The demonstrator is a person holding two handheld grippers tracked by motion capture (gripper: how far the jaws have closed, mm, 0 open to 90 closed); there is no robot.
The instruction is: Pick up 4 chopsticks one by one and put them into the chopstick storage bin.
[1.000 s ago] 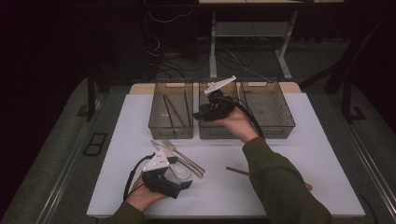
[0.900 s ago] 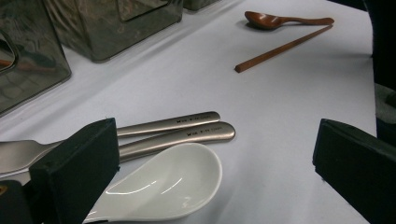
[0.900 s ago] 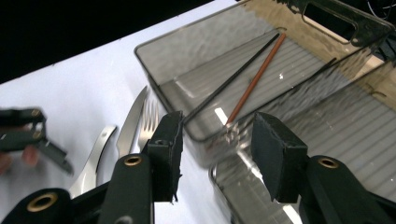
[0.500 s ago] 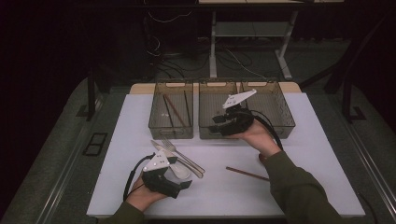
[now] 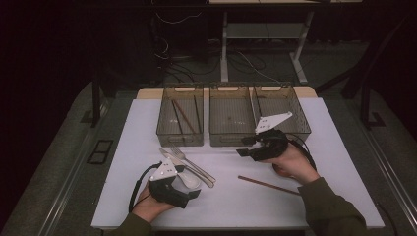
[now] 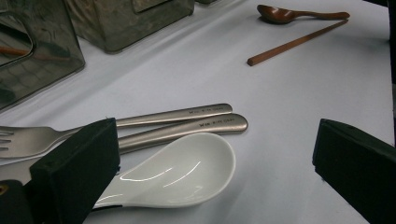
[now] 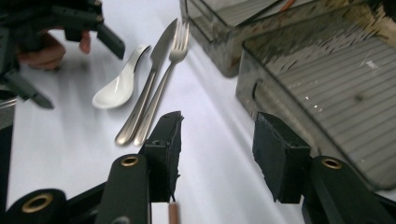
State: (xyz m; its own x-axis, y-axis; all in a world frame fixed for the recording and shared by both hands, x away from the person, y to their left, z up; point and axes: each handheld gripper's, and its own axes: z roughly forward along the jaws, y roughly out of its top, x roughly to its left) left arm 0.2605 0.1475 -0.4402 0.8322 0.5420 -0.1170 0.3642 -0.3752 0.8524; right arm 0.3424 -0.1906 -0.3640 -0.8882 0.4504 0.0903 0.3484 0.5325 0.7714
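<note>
High view: the left gripper [image 5: 189,189] is resting at the lower left of the white table [image 5: 339,147], its jaws standing open around a white spoon [image 5: 189,180] that is lying on the surface. Just to the right of the spoon, a fork [image 5: 183,158] and a knife [image 5: 169,156] are lying side by side. The right gripper [image 5: 244,147] is hovering right of centre, in front of three clear bins [image 5: 231,115], with its jaws parted and nothing between them. A brown chopstick [image 5: 268,185] is lying on the table below that gripper.

Left gripper view: the two black jaws are standing wide apart at the lower left and lower right. The white spoon [image 6: 187,172] is lying between them, its bowl clear of the right jaw; whether the left jaw is touching it cannot be told. The fork [image 6: 28,140] and knife [image 6: 205,126] are lying just behind it. At the upper right, the chopstick [image 6: 294,44] is lying beside a brown spoon [image 6: 285,14].

Right gripper view: the jaws are standing parted over bare table, gripping nothing. One bin [image 7: 327,93] is sitting at the right. The white spoon [image 7: 116,88], knife [image 7: 154,74] and fork [image 7: 168,74] are lying at the upper left, beside the left gripper [image 7: 74,60].
</note>
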